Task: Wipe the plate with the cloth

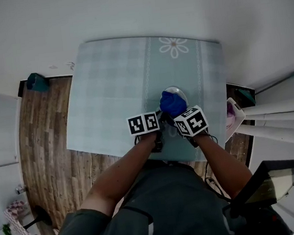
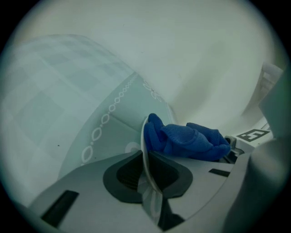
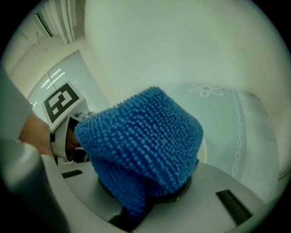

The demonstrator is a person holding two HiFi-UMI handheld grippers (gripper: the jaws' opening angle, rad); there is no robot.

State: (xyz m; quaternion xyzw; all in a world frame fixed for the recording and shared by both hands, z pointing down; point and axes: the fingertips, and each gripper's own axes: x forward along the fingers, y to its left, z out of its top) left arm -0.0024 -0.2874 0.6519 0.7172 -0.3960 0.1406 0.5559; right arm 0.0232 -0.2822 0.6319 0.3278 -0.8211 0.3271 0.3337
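Note:
In the left gripper view a thin white plate stands on edge between the two dark pads of my left gripper, which is shut on its rim. A blue nubbly cloth lies bunched against the plate's right face. The right gripper view is mostly filled by that cloth, and my right gripper is shut on its lower folds. From the head view, the plate and cloth sit just beyond both marker cubes, above the near part of the table.
The table carries a pale blue checked cover with a flower print. A pink and white object sits off its right edge. A dark teal thing lies on the wooden floor at left. White walls stand behind and to the right.

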